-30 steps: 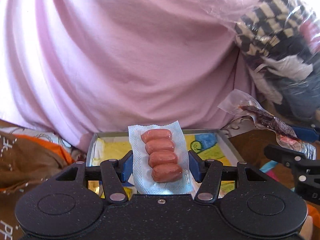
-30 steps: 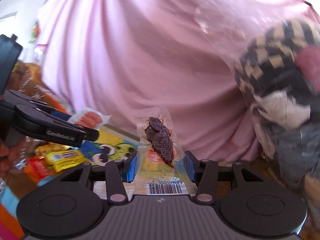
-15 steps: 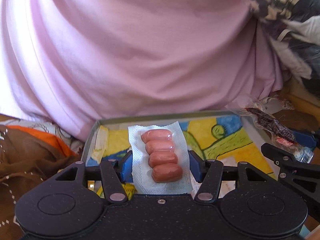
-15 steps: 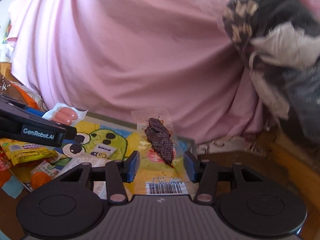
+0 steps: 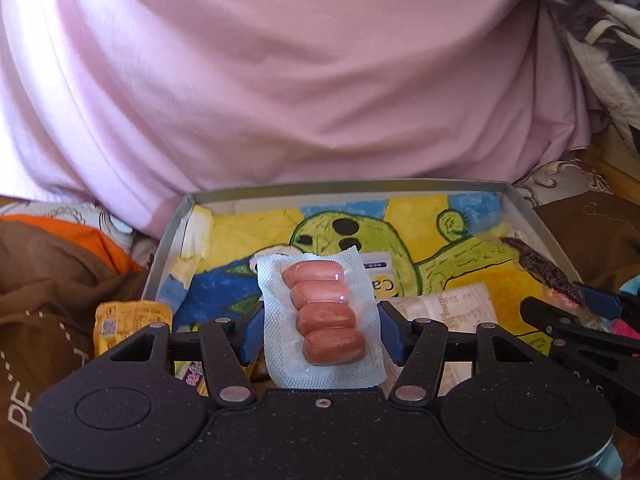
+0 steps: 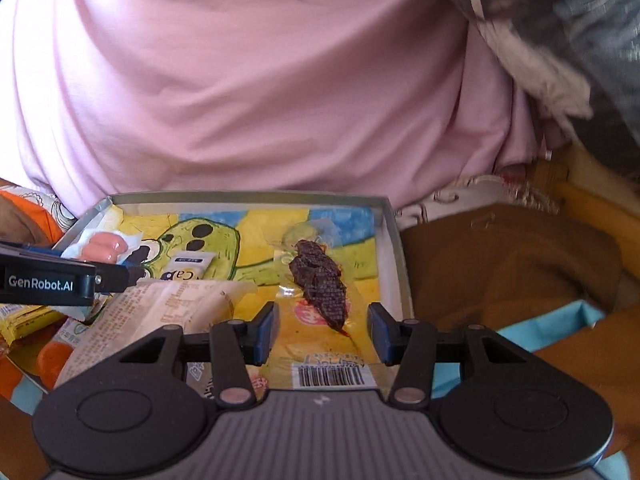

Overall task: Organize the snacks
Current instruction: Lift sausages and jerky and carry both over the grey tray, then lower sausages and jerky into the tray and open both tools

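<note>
My left gripper [image 5: 318, 334] is shut on a white pack of several pink sausages [image 5: 324, 312], held flat over the near part of a shallow box [image 5: 344, 188] with a green cartoon on its yellow and blue floor. In the right wrist view that sausage pack [image 6: 106, 250] shows at the left with the left gripper [image 6: 120, 274]. My right gripper [image 6: 322, 330] is shut on a clear packet of dark dried meat [image 6: 320, 280], above the right side of the box [image 6: 392, 240]. The left wrist view shows this meat packet [image 5: 540, 270] over the box's right wall.
A person in a pink shirt [image 5: 300, 80] sits right behind the box. Inside the box lie a pale printed wrapper [image 6: 160, 312] and a small white packet [image 6: 188, 268]. Yellow snack packs [image 5: 128, 320] and orange ones [image 6: 52, 360] lie at the left. Brown cloth [image 6: 500, 280] lies to the right.
Both grippers have tilted down and come over the box, each with its pack still held. The box floor with the green cartoon has come fully into sight.
</note>
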`<action>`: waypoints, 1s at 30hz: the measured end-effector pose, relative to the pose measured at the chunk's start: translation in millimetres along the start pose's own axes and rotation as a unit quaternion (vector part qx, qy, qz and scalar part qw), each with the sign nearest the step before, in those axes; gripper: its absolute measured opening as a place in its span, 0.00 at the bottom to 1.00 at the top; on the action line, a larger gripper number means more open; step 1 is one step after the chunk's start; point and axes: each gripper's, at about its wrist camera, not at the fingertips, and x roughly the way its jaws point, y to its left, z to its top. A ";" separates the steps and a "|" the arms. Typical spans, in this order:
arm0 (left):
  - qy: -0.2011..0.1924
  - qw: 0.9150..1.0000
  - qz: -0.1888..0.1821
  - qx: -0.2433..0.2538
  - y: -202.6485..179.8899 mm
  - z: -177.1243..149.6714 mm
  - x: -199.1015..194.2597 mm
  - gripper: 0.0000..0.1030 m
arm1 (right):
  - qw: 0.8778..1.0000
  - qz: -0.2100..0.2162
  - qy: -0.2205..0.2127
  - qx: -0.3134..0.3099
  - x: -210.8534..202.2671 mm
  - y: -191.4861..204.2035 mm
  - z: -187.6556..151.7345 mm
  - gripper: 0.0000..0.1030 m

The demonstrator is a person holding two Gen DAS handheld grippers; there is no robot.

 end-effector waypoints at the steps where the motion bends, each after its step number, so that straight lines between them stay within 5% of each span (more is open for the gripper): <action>1: 0.001 1.000 0.001 -0.007 1.1 0.0 1.0 0.59 | 1.000 0.000 0.003 0.003 1.1 -0.3 -1.1 0.52; 13: 0.007 1.000 0.007 -0.007 -4.8 4.5 4.0 0.59 | 1.000 0.018 0.008 0.007 4.2 1.2 -6.1 0.52; 17: 0.009 1.000 0.011 -0.007 -5.9 4.3 5.0 0.67 | 1.000 0.018 0.006 0.009 2.4 -0.5 -6.7 0.56; 30: -0.005 0.998 0.063 0.006 -14.5 7.2 -4.3 0.95 | 0.999 0.024 -0.022 0.004 -12.6 -4.9 -8.6 0.89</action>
